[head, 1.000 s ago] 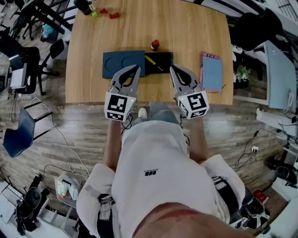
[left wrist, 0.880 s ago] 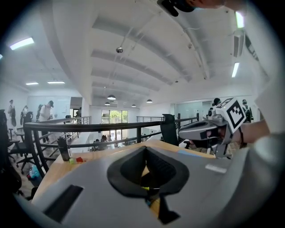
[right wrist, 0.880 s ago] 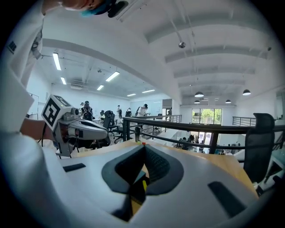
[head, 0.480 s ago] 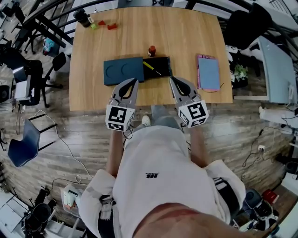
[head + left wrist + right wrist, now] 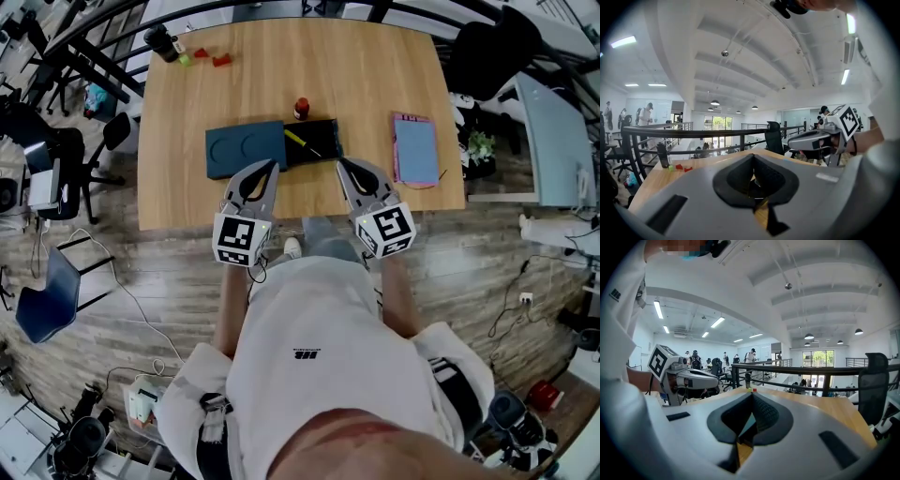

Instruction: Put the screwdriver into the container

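In the head view a yellow-handled screwdriver lies inside a black open container at the middle of the wooden table. A dark blue lid-like tray lies against the container's left side. My left gripper is shut and empty, with its tip over the tray's near right corner. My right gripper is shut and empty too, just in front of the container's near right corner. In the left gripper view the left gripper shows its jaws touching. The right gripper shows the same in its own view.
A small red-capped bottle stands behind the container. A pink-edged blue notebook lies at the right. A dark bottle and small red and green blocks sit at the far left corner. Chairs stand beside the table.
The head view has shifted a little, so the table sits slightly lower and further left. Both grippers stay shut near the table's front edge. Nothing on the table has moved.
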Available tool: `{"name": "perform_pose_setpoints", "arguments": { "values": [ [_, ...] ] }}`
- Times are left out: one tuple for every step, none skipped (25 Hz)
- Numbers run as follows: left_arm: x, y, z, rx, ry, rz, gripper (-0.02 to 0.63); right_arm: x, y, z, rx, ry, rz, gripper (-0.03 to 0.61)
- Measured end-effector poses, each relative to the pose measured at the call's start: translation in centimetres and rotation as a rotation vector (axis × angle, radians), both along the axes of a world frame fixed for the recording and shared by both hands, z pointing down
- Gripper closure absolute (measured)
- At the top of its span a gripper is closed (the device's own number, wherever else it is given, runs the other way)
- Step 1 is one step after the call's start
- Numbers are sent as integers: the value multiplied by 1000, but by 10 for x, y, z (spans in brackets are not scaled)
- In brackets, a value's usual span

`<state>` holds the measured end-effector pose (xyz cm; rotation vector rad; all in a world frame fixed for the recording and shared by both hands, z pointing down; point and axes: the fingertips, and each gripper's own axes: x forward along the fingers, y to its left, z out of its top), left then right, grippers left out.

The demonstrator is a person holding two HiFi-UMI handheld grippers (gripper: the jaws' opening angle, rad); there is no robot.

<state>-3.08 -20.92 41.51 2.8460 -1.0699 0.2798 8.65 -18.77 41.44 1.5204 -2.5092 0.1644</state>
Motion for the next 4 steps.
{"name": "perform_pose_setpoints", "arguments": {
  "values": [
    [1, -2, 0, 2, 0, 1, 603, 0, -2, 0, 0, 0, -2, 583],
    [3, -5, -1, 3, 0, 1, 603, 1, -4, 0, 0, 1, -5, 583],
    [5, -7, -1, 4, 1, 2, 603, 2, -6, 1, -1, 1, -6, 583],
    [6, -9, -1, 5, 2, 2, 603, 2, -8, 1, -2, 1, -8, 583]
  ]
}}
